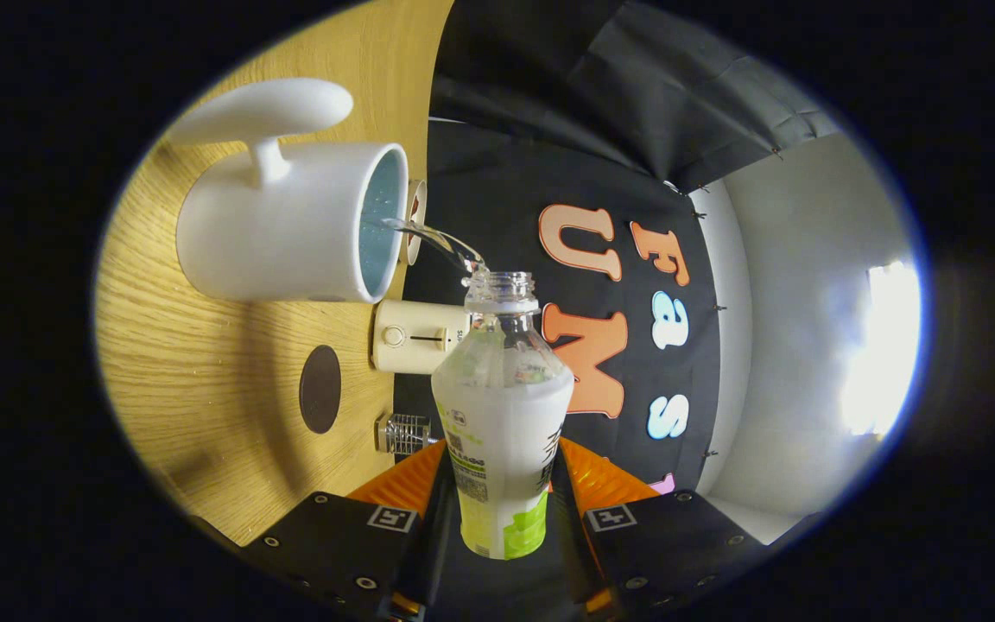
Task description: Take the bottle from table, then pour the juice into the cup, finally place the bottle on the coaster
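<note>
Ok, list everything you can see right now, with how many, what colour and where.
bottle: one, clear with white and green label, uncapped, between the fingers, tilted toward the cup
juice stream: one, clear, running from the bottle mouth into the cup
cup: one, white with a handle, on the table just beyond the bottle mouth
coaster: one, dark brown, round, on the table beside the cup
toaster: one, cream, by the table's far edge, behind the bottle
wire rack: one, metal, by the table's far edge, near the toaster
table: one, light wood
gripper: one, both fingers pressing on the bottle
</note>
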Demonstrator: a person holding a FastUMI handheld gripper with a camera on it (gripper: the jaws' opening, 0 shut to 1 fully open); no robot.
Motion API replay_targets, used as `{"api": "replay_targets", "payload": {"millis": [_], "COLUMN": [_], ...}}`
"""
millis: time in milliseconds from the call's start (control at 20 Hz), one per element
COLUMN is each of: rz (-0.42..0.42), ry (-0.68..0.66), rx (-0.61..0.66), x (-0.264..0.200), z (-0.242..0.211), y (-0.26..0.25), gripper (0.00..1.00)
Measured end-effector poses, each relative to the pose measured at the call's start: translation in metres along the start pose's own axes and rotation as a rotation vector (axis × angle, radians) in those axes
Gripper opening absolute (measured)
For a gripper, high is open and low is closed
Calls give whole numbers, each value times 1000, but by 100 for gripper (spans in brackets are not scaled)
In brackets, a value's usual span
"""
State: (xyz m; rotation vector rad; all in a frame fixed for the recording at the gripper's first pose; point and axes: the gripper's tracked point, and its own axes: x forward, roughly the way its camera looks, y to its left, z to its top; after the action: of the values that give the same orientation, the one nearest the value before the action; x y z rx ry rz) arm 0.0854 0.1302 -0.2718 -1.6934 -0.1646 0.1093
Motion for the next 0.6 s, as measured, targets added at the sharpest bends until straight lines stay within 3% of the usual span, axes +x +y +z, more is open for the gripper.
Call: {"api": "replay_targets", "payload": {"millis": [600], "rz": [-27], "ry": [-35], "rx": [-65], "x": [2], "z": [4], "y": [-10], "gripper": [57]}}
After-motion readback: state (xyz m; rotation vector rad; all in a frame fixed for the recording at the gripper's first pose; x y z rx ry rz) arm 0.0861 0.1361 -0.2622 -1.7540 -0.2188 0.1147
